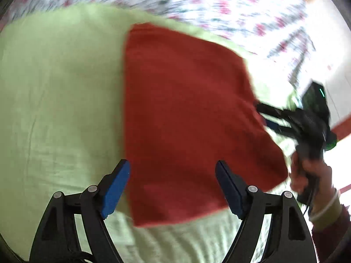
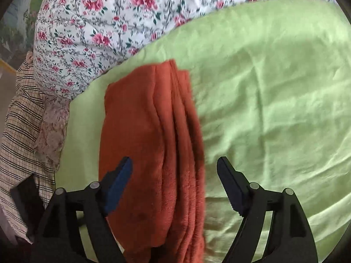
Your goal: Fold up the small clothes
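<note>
Your rust-red terry cloth [image 2: 151, 144] lies flat on the light green sheet [image 2: 274, 100], folded into a long stack, its layered edges lined up along one side, near the floral quilt [image 2: 92, 32].

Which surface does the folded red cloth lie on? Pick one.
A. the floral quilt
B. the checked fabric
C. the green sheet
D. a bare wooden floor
C: the red cloth lies folded on the green sheet, with the floral quilt beyond it.

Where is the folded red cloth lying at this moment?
In the right wrist view the folded red cloth lies left of centre on the green sheet, near the floral quilt.
</note>
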`<state>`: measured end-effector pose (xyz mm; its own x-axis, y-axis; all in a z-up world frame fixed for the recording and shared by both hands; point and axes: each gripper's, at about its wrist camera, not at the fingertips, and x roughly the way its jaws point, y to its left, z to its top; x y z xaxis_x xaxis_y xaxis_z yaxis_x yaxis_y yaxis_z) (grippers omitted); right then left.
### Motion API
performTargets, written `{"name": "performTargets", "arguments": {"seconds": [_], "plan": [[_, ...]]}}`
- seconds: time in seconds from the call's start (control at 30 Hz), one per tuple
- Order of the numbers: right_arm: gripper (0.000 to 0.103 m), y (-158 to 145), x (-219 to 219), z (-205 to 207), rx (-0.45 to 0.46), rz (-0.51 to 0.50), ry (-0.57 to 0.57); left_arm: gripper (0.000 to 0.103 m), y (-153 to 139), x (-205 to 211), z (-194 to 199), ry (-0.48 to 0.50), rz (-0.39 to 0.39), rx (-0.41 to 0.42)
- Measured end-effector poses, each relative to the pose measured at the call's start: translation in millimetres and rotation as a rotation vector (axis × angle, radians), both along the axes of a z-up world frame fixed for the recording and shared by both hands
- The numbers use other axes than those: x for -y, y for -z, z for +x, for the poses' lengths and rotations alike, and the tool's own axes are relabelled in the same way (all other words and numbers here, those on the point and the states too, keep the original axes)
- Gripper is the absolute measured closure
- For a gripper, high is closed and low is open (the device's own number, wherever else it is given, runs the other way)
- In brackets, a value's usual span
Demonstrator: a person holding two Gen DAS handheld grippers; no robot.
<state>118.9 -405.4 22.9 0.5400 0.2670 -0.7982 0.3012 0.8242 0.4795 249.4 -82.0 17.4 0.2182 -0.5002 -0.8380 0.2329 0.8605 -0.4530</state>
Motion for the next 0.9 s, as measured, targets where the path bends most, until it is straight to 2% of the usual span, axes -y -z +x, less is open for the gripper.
{"name": "performTargets", "arguments": {"seconds": [0.17,0.2,0.37,0.47,0.53,0.57,0.6,0.67,0.73,0.9], "plan": [[0.023,14,-5,9,-0.019,0.016,-0.012,0.023,32,-23,29,-0.061,-0.069,-0.092],[0.023,15,-5,10,-0.023,0.018,-0.014,0.023,34,-20,23,-0.061,-0.072,-0.097],[0.023,21,-4,15,-0.028,0.034,-0.031,0.023,57,5,46,-0.055,-0.116,-0.149],[0.023,25,-6,18,-0.037,0.026,-0.044,0.027,62,15,49,-0.054,-0.139,-0.136],[0.031,28,-9,20,-0.044,0.013,-0.056,0.044,61,19,49,-0.05,-0.128,-0.108],[0.048,29,-11,21,-0.051,0.002,-0.062,0.049,58,21,49,-0.046,-0.124,-0.096],[0.061,31,-13,22,-0.056,0.018,-0.072,0.06,56,23,49,-0.047,-0.12,-0.088],[0.07,32,-17,24,-0.06,0.049,-0.068,0.074,47,17,45,-0.05,-0.128,-0.066],[0.073,23,-26,24,-0.058,0.015,-0.071,0.081,32,6,39,-0.054,-0.153,-0.042],[0.076,7,-55,20,-0.012,0.044,-0.081,0.082,-8,-29,13,-0.06,-0.125,0.043]]}}
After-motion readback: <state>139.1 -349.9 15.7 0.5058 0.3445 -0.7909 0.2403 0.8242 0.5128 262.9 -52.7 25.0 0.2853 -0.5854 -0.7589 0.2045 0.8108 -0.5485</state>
